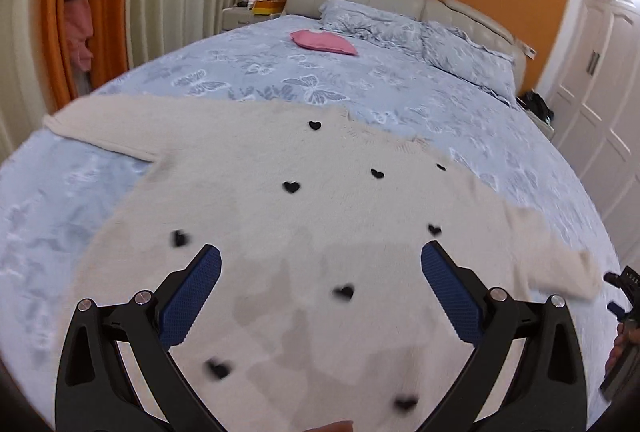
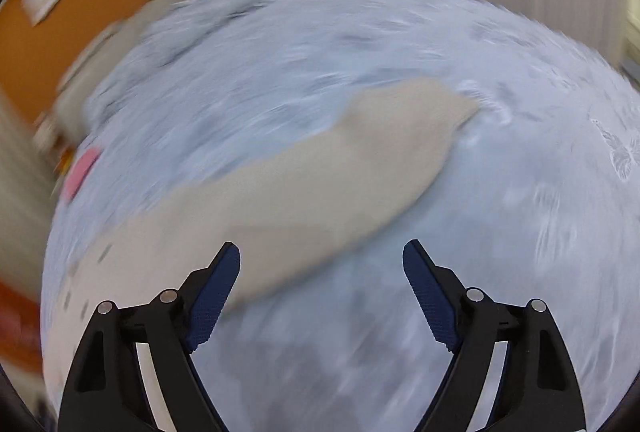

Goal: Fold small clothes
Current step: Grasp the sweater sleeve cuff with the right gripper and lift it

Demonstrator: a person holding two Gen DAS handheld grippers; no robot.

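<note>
Cream sweater [image 1: 280,216] flat on bed [image 1: 400,84].
Left tongs [image 1: 320,264] and right tongs [image 2: 321,264] wide apart, holding nothing; right sleeve [image 2: 320,184] near the bed's edge.

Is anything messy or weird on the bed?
Not really. The cream sweater with black hearts lies spread flat on the blue bedspread, sleeves out, not yet folded. A folded pink garment sits near the pillows. The right wrist view is badly blurred, so details there are unclear.

One cream sweater [image 1: 280,216], one pink folded garment [image 1: 324,42], two pillows [image 1: 372,20], two hand-held grippers [image 1: 320,272].
</note>
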